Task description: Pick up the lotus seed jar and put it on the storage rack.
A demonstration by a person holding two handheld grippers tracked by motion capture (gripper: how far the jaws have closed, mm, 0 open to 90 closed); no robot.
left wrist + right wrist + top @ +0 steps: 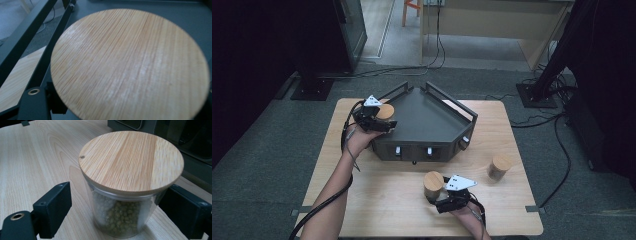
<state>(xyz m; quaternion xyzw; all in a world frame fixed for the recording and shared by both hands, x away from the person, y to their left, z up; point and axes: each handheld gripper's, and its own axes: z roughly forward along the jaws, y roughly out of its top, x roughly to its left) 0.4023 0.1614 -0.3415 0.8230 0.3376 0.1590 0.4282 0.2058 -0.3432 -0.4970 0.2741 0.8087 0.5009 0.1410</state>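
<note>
A glass jar of green beans with a round wooden lid [131, 160] stands on the wooden table [382, 200] in front of a dark five-sided tray [412, 149]. My right gripper [438, 196] is open around this jar [433, 181]; its left pad [56, 207] stands clear of the glass. A second wooden-lidded jar [386, 110] is at the tray's left corner, inside the rail. My left gripper [383, 119] reaches around it. Its lid [130, 65] covers the jar body and the right jaw. One left finger [32, 105] shows beside the lid, and I cannot tell whether it touches the jar.
A third lidded jar [499, 166] stands on the table at the right, beside the tray's front right corner. The tray has raised rails [452, 104] along its back sides. Cables trail from both grippers across the table toward the person.
</note>
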